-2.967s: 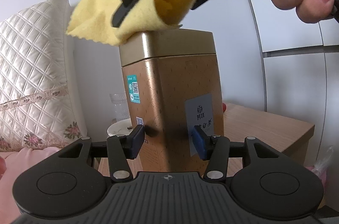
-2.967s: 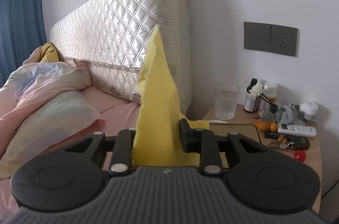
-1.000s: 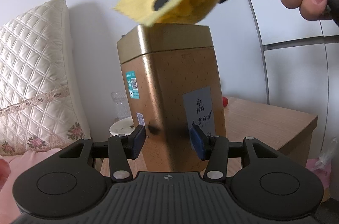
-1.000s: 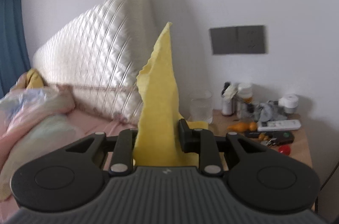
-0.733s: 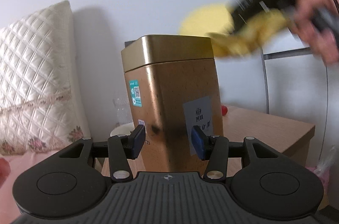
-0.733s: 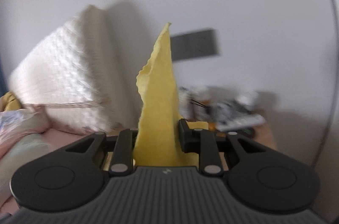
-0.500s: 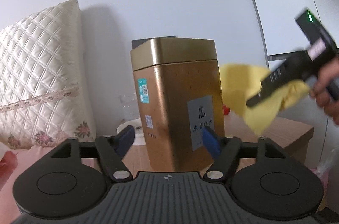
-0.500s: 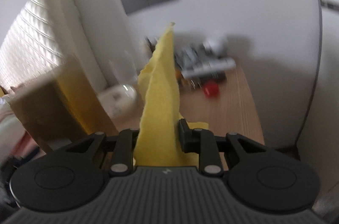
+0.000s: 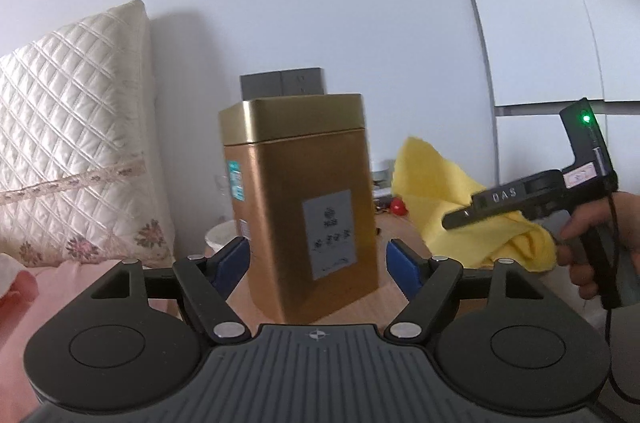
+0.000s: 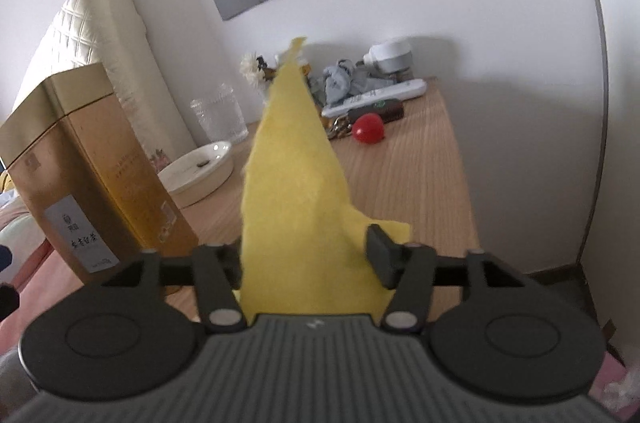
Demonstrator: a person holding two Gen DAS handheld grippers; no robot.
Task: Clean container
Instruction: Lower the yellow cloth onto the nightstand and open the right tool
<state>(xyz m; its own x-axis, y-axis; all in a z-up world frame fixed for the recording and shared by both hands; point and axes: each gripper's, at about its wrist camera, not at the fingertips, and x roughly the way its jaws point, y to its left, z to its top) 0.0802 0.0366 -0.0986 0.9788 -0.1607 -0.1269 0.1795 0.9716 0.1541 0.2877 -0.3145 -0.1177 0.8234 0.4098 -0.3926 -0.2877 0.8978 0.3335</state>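
Released since a second ago, gold tin [image 9: 304, 207] stands on nightstand [image 9: 394, 235] between left gripper [image 9: 318, 263] pads, jaws opening, not touching. Right wrist view: right gripper [image 10: 306, 257] jaws opening, yellow cloth [image 10: 296, 183] loose between them, tin at left.

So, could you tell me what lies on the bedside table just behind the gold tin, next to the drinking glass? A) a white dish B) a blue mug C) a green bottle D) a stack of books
A: in the right wrist view a shallow white dish sits on the bedside table behind the gold tin, in front of the drinking glass.
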